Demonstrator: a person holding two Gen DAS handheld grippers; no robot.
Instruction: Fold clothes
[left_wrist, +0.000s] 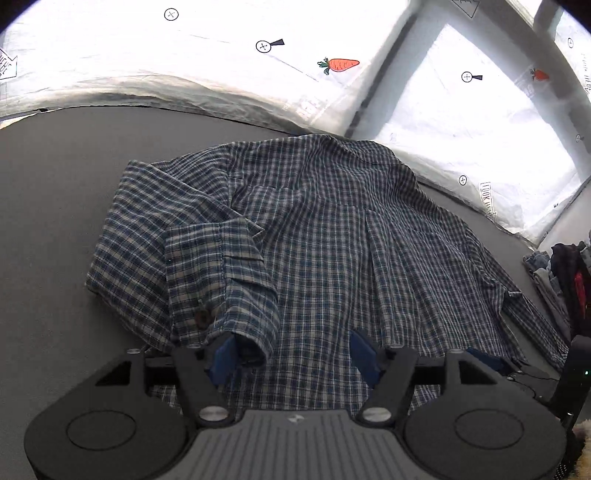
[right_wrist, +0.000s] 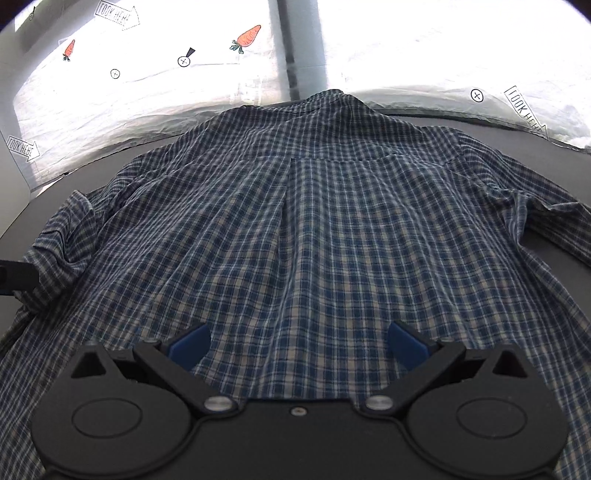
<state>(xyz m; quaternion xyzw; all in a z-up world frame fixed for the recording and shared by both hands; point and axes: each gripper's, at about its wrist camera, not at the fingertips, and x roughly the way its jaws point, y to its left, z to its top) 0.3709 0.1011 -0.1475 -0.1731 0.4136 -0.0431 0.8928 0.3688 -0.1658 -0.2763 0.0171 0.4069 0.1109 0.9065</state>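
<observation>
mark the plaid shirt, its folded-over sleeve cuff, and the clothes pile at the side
Blue-and-white plaid shirt (right_wrist: 314, 229): right wrist view, back panel by the centre pleat.
Folded-over sleeve cuff (left_wrist: 240, 314): left wrist view, cuff beside the brown button.
Dark clothes pile (left_wrist: 565, 273): left wrist view, right edge.

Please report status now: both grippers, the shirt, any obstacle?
Left hand-held gripper open, cuff at its left pad. Right hand-held gripper open over plaid shirt. Left sleeve folded in. No obstacle seen.

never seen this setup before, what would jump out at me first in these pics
The blue plaid shirt spread back-up across the dark table fills both views, its left sleeve already folded in over the body. Behind it, bright white sheeting printed with orange carrots catches the eye.
</observation>
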